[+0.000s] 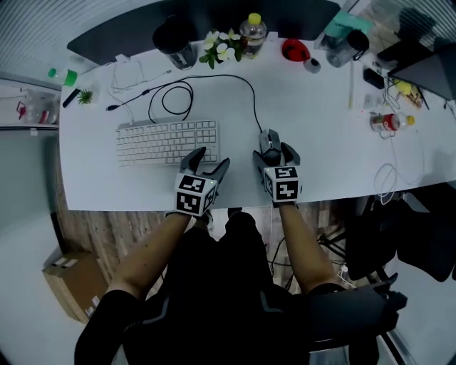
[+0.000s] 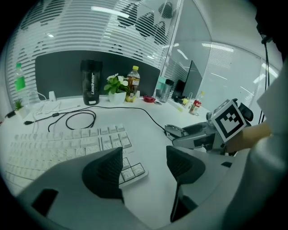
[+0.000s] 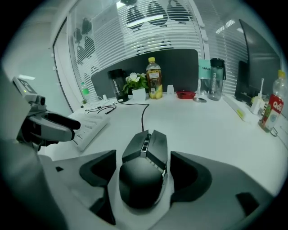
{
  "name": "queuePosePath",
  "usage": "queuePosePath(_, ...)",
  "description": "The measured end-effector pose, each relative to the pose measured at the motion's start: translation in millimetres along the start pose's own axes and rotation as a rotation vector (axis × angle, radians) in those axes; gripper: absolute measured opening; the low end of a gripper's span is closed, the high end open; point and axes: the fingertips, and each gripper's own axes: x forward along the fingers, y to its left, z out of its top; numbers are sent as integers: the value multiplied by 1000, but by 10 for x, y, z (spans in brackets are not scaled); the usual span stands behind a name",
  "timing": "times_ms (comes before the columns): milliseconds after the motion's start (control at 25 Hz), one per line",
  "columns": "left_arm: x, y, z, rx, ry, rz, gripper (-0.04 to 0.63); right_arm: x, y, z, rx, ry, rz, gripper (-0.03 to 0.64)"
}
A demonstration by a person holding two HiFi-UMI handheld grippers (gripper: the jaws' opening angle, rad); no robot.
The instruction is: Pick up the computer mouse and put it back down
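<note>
Straddling the mouse (image 1: 268, 138), right hand-held gripper (image 1: 274, 152) hides its rear overhead.

Office desk bay by blinds

A white worktop (image 1: 320, 121) fills the head view, backed at 12 o'clock by a dark partition (image 1: 285, 14). Behind it are slatted blinds (image 2: 67, 31), with a glass wall (image 2: 189, 49) reflecting ceiling lights. There is wood-grain floor (image 1: 107, 232) at 7 o'clock, a cardboard box (image 1: 68, 279) at 8 and a black chair (image 1: 420, 228) at 4.
</note>
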Motion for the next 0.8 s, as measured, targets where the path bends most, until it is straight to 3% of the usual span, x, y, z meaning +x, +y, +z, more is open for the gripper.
queuePosePath(280,-1,-35,-61,-1,7,-14,308,31,-14,-24,-56,11,-77,327)
queuePosePath(440,-57,3,-26,14,-16,25,308,47,-56,-50,-59,12,-88,321)
queuePosePath(800,-145,0,23,9,-25,8,308,-12,-87,27,-7,-11,-62,295)
